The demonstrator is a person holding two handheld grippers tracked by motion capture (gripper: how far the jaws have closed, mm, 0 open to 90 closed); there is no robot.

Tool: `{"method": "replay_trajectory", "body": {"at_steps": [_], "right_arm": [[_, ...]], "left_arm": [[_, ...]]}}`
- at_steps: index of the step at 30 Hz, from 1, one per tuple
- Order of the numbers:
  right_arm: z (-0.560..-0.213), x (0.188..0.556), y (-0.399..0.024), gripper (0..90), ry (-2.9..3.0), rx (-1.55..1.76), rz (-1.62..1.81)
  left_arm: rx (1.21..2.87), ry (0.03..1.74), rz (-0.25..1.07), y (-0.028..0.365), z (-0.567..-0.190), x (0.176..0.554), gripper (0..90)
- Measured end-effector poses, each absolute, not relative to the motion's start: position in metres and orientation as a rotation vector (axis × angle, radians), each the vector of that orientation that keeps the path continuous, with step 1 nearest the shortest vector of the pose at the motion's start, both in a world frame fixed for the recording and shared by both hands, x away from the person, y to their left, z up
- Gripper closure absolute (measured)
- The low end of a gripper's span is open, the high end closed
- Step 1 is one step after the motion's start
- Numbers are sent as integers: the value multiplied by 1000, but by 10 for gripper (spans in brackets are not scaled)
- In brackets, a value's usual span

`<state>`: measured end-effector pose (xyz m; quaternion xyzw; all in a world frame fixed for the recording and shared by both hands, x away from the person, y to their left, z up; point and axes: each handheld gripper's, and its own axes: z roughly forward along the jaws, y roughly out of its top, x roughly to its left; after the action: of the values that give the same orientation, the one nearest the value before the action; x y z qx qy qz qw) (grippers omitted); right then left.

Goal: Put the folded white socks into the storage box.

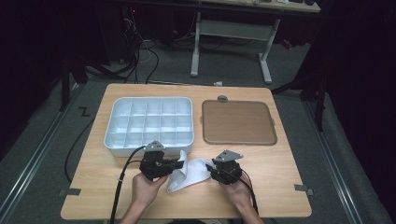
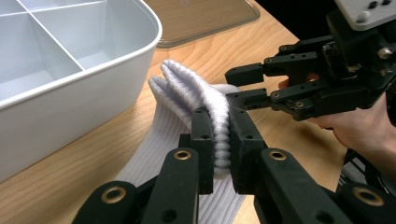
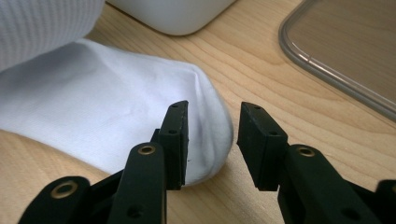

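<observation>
A white sock [image 1: 189, 172] lies on the wooden table near its front edge, between the two hands. My left gripper [image 1: 182, 161] is shut on the sock's ribbed cuff [image 2: 187, 88], and the folded fabric is pinched between its jaws [image 2: 220, 116]. My right gripper [image 1: 212, 169] stands open at the sock's toe end [image 3: 93, 102]. In the right gripper view the toe's rounded tip reaches into the gap of the right gripper [image 3: 212, 121], and the pads do not press on it. The left gripper view has the right gripper [image 2: 231, 87] just past the cuff, jaws apart.
A white compartment tray [image 1: 109, 140] stands just behind the sock, its wall [image 2: 70, 102] close to the cuff. To its right lies a clear flat lid [image 1: 238, 122] with a brown look. Bare table extends to the right of the right hand. Cables trail off the front edge.
</observation>
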<state>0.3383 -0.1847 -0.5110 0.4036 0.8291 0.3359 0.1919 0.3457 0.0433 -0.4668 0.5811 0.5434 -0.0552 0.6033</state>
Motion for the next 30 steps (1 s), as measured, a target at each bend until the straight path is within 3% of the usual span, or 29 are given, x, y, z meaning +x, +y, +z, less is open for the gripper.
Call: {"method": "replay_trajectory", "body": {"at_steps": [3,6,10,30], "right_arm": [[-516,341,-186,675,2337,1145,942],[-520,341,-187,783,2342,1149,937],[-521,336,-186,821,2345,1141,938],[-525,318,-170,828,2344,1147,971]], "left_arm": [[1358,1258,-128,41,-469,346,824],[1365,1259,-129,38,-471,345,824],[1378,1254,-130,35,-473,344,824],[1416,1245,-150,21,-486,338,824]]}}
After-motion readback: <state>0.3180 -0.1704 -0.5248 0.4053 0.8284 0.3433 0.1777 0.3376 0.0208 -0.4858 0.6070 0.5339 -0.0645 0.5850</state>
